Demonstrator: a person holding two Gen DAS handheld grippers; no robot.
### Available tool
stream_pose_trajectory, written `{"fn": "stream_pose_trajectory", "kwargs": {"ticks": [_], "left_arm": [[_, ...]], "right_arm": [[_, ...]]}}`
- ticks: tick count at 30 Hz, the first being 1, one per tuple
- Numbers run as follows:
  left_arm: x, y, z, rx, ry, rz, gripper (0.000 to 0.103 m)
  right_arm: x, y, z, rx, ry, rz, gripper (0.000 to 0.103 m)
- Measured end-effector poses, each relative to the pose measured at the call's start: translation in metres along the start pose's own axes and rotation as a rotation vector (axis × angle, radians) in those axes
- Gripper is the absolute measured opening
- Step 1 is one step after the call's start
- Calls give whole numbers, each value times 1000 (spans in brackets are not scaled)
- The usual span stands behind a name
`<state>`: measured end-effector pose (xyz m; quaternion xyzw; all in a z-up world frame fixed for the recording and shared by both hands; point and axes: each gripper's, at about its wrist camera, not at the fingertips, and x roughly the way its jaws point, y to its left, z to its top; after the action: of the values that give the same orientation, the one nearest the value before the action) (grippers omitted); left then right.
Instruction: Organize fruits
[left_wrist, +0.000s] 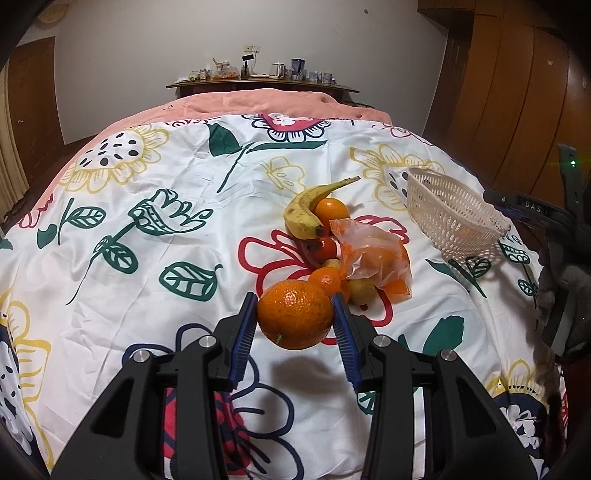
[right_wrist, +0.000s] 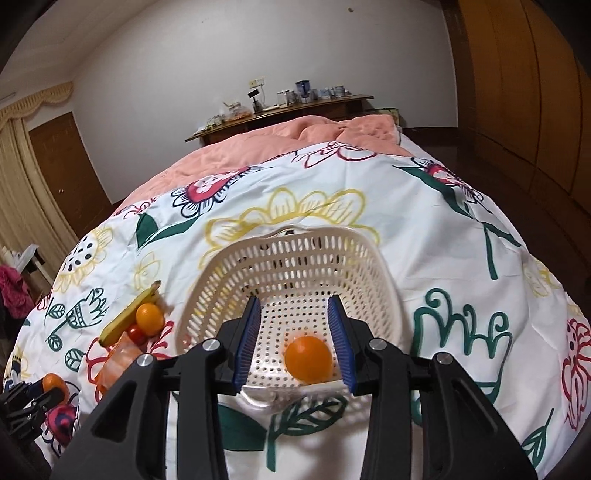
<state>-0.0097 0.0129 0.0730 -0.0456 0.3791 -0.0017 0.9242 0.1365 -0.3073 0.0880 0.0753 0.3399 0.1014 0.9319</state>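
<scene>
A large dimpled orange (left_wrist: 294, 314) sits lifted clear of the bed, pinched from both sides. Beyond it a heap of fruit lies on the floral bed cover: a spotted yellow banana (left_wrist: 308, 212) curving around a small orange (left_wrist: 332, 210), a red tomato (left_wrist: 325, 247), and a crumpled clear bag of oranges (left_wrist: 373, 258). The white perforated basket (right_wrist: 295, 266) lies well apart from the heap, holding one smooth orange (right_wrist: 308, 360).

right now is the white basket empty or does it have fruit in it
Not empty: one orange lies on the floor of the basket, seen between the right tongs, which are not touching it.
</scene>
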Motion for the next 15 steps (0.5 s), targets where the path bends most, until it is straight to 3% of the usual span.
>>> {"fn": "stream_pose_trajectory", "kwargs": {"ticks": [6,15], "left_arm": [[4,-13,7,27,6,-7,42],[10,-58,42,97,-14,-86,42]], "right_arm": [[-2,-15,-6,36,-17,-11,39],[-19,-38,-19,98,-109,-45,41]]}}
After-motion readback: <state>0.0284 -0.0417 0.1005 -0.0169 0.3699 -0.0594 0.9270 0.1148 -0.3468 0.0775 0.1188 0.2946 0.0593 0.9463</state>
